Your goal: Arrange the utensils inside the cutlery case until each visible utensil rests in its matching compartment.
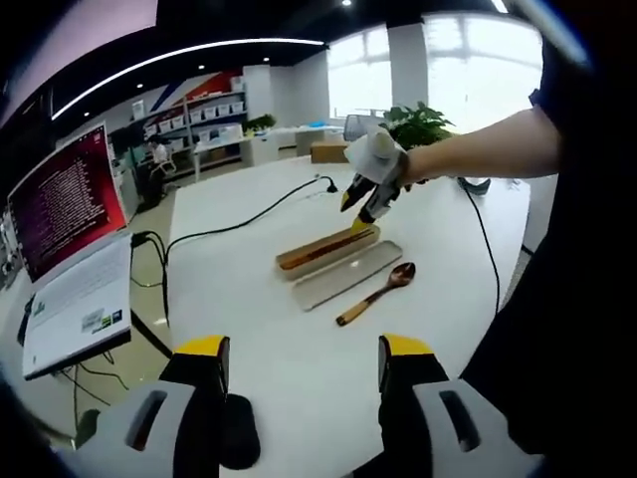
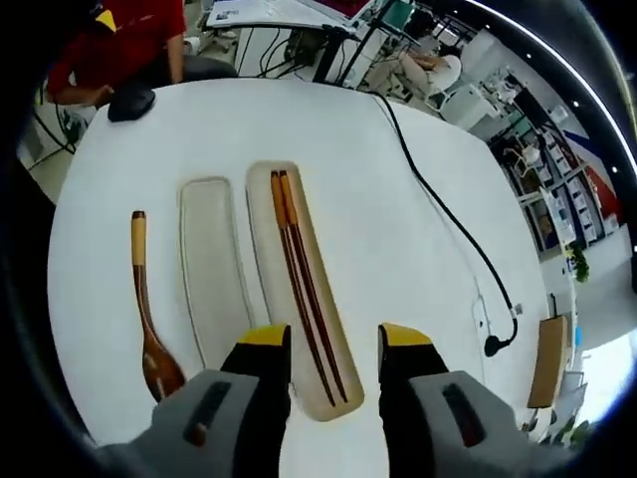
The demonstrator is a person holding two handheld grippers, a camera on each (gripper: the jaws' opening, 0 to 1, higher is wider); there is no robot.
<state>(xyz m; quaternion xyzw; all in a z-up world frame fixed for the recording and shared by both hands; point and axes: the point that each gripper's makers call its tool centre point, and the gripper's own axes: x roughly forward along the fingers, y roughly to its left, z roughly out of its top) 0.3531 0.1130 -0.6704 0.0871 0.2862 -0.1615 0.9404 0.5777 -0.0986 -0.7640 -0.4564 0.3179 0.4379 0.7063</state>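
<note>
A long beige case tray (image 2: 264, 229) lies on the white table with a pair of dark wooden chopsticks (image 2: 304, 279) inside it. Beside it lies a second, empty beige tray (image 2: 209, 269), and past that a wooden spoon (image 2: 149, 319) rests on the bare tabletop. My right gripper (image 2: 333, 349) is open, its jaws straddling the near end of the chopstick tray. In the left gripper view, the right gripper (image 1: 360, 207) hangs over the far end of the chopstick tray (image 1: 326, 249), with the empty tray (image 1: 348, 274) and spoon (image 1: 376, 294) alongside. My left gripper (image 1: 304, 358) is open and holds nothing, well short of the case.
An open laptop (image 1: 80, 299) sits at the table's left edge. A black mouse (image 1: 239, 428) lies just by my left jaw. A black cable (image 1: 249, 214) runs across the table behind the case. A person's forearm (image 1: 488, 144) reaches in from the right.
</note>
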